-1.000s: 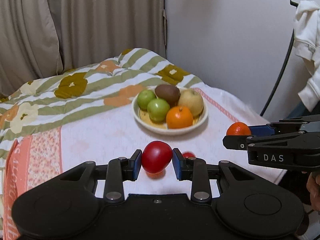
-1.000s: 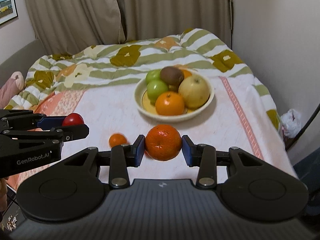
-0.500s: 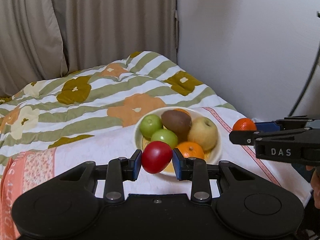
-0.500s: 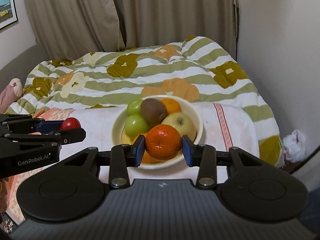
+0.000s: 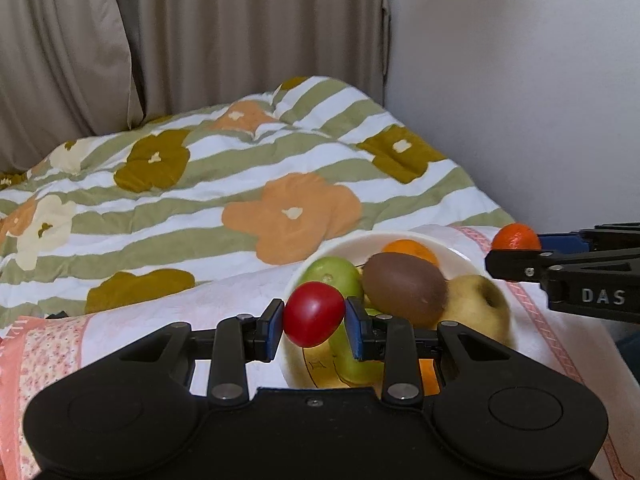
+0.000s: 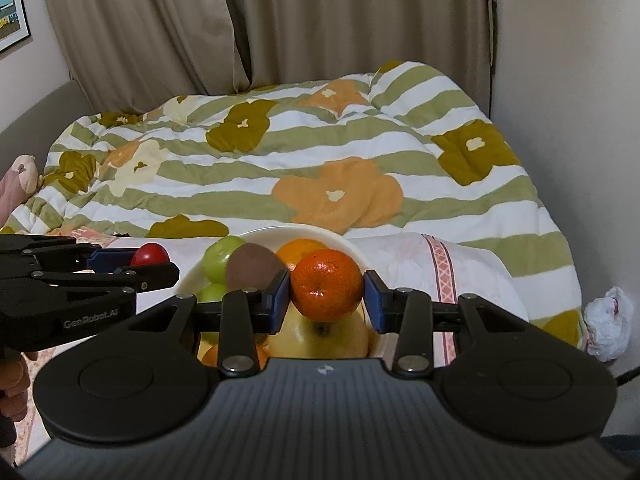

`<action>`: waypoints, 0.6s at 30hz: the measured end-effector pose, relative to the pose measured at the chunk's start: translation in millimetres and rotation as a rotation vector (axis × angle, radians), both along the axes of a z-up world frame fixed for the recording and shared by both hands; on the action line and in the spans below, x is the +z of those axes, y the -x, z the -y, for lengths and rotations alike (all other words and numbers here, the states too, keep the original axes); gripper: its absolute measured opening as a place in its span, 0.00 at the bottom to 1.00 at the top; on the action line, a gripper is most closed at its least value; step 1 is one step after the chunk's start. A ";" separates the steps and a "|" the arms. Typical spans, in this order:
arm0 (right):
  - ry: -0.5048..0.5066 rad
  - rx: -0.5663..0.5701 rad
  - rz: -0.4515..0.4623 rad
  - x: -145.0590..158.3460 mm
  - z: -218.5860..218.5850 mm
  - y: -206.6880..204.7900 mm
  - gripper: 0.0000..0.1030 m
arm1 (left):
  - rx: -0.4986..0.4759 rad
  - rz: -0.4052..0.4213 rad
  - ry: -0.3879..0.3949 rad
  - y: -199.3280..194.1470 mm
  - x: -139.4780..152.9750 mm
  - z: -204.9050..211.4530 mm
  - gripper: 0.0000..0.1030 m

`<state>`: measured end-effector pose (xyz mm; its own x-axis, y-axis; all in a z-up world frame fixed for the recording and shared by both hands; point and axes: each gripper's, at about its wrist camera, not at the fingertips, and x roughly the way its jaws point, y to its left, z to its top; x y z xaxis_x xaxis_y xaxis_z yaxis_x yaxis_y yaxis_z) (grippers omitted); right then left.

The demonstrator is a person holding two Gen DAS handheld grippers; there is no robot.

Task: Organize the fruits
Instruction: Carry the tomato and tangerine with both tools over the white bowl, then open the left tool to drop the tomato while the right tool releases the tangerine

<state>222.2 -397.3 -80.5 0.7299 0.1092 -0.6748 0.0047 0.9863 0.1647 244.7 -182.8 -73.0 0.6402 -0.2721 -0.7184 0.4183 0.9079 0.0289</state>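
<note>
Your left tool (image 5: pixel 314 320) clamps the red fruit (image 5: pixel 314 314) and your right tool (image 6: pixel 326 286) clamps the mandarin (image 6: pixel 326 282), both poised above the nearly full bowl (image 5: pixel 404 238); only releasing them remains.

Floral striped quilt (image 6: pixel 320 168), beige curtains (image 6: pixel 200 24), framed picture (image 6: pixel 12 8).

1. Your left gripper (image 5: pixel 314 330) is matte black, with blue finger pads (image 5: pixel 271 330), silver pivot screws and round caps; "GenRobot.AI" marks its side.
2. Your right gripper (image 6: pixel 326 298) has a ribbed grey body, black linkages, blue pads; "DAS" marks its side.
</note>
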 end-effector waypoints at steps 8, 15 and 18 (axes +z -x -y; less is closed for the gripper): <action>-0.011 0.018 -0.021 -15.8 11.2 -23.2 0.53 | 0.035 -0.055 -0.033 -19.1 -19.6 7.7 0.35; -0.016 0.016 -0.021 -16.9 13.7 -26.0 0.53 | 0.066 -0.025 -0.055 -20.7 -15.8 7.0 0.87; -0.018 0.011 -0.021 -16.3 16.1 -27.1 0.53 | 0.074 -0.006 -0.017 -12.8 -7.0 -2.0 0.97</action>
